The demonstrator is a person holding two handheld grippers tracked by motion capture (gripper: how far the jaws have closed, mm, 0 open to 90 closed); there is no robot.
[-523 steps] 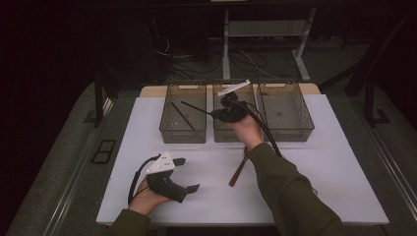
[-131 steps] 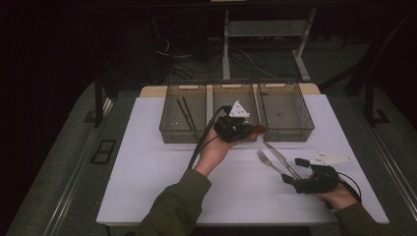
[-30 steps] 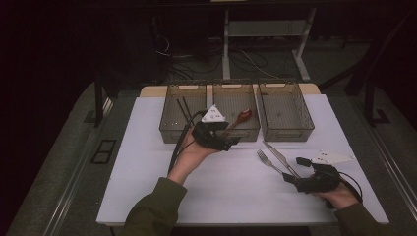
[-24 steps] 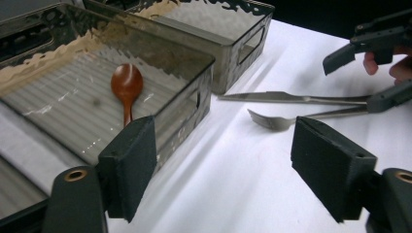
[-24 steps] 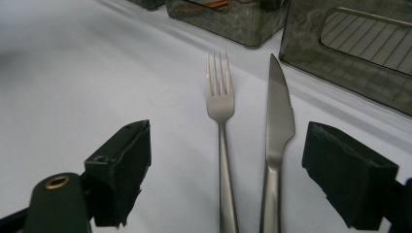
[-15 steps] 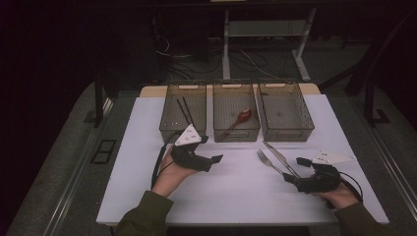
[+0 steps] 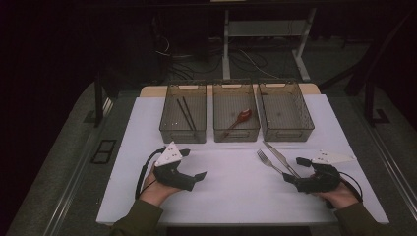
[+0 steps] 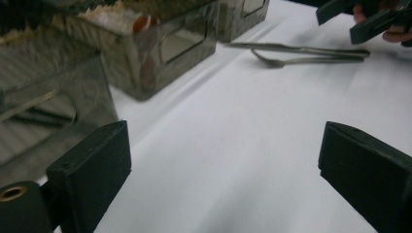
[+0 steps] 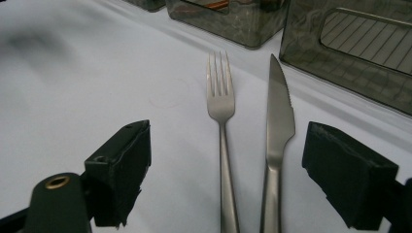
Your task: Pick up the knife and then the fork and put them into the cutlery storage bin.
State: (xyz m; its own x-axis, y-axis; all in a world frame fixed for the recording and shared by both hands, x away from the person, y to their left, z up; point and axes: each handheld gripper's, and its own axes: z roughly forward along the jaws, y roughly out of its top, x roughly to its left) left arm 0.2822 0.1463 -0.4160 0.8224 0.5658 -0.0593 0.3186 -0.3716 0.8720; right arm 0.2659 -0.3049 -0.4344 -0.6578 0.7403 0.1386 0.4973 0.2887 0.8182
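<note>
While chopsticks (image 7: 185, 112) fill one bin (image 7: 183, 133).

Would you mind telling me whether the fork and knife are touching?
Apart: the right gripper view shows white table between the fork and knife.

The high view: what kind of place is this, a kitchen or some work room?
Probably a lab or recording workspace, not a kitchen. A white-covered table stands in a dark room, cables lie on the floor behind it, and three clear bins are lined up for sorting cutlery such as the fork.
</note>
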